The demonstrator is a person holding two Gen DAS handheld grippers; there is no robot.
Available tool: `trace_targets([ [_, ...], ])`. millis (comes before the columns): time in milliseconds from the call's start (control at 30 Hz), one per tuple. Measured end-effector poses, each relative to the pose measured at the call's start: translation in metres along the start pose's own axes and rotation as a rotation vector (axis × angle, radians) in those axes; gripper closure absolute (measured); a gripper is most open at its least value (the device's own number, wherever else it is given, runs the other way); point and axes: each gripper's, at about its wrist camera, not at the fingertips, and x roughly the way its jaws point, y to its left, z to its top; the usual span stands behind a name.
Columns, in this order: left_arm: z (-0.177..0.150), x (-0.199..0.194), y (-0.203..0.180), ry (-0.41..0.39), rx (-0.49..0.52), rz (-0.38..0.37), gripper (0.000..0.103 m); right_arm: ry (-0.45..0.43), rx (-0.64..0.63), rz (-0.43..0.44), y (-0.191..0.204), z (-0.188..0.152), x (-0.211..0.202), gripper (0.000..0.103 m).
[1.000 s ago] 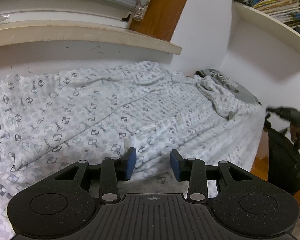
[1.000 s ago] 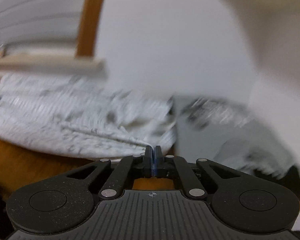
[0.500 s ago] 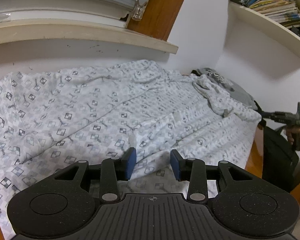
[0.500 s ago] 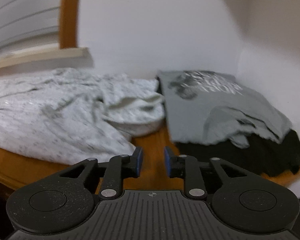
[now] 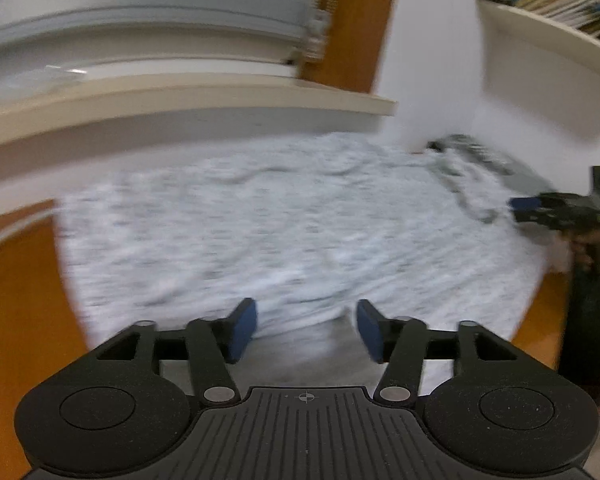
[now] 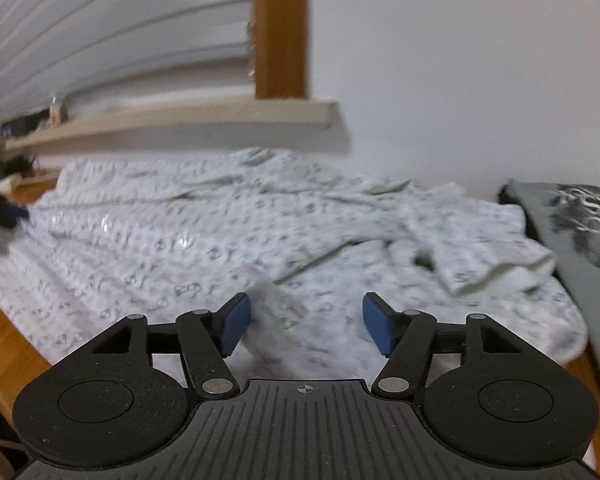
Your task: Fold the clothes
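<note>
Fold barely started: patterned white garment (image 6: 228, 232) lies spread and rumpled across the counter (image 5: 16, 320), filling mid-frame. Left tool (image 5: 306, 330) and right tool (image 6: 306, 322) both opening, released, cloth under them but ungripped. All folds remain.

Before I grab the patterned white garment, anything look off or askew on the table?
Nothing damaged or spilled. The patterned white garment lies rumpled, its sleeve bunched toward the grey printed shirt; whether they overlap is unclear. Both views are motion-blurred.
</note>
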Motion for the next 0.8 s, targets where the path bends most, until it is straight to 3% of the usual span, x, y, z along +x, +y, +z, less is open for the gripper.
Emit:
trace_targets([
  [67, -0.002, -0.009, 0.01, 0.015, -0.005, 0.039, 0.04, 0.027, -0.023, -0.021, 0.006, 0.001, 0.009, 0.03],
  [167, -0.006, -0.02, 0.016, 0.018, -0.001, 0.061, 0.042, 0.069, 0.009, -0.018, 0.004, -0.001, 0.019, 0.029],
  [400, -0.005, -0.021, 0.019, 0.014, 0.011, 0.122, 0.042, 0.061, 0.04, 0.001, 0.0, -0.008, 0.017, 0.027],
  [567, 0.001, -0.011, 0.031, 0.021, 0.012, 0.121, 0.044, 0.048, 0.041, 0.0, 0.001, -0.009, 0.018, 0.027],
  [600, 0.001, -0.01, 0.033, 0.024, 0.005, 0.115, 0.061, 0.046, 0.042, 0.0, 0.0, -0.009, 0.018, 0.027],
  [700, 0.0, -0.013, 0.038, -0.005, -0.021, 0.124, 0.1, 0.043, 0.043, 0.0, 0.001, -0.009, 0.017, 0.027],
  [800, 0.0, -0.036, 0.038, -0.102, -0.062, 0.091, 0.099, 0.041, 0.044, -0.001, 0.001, -0.01, 0.017, 0.027],
])
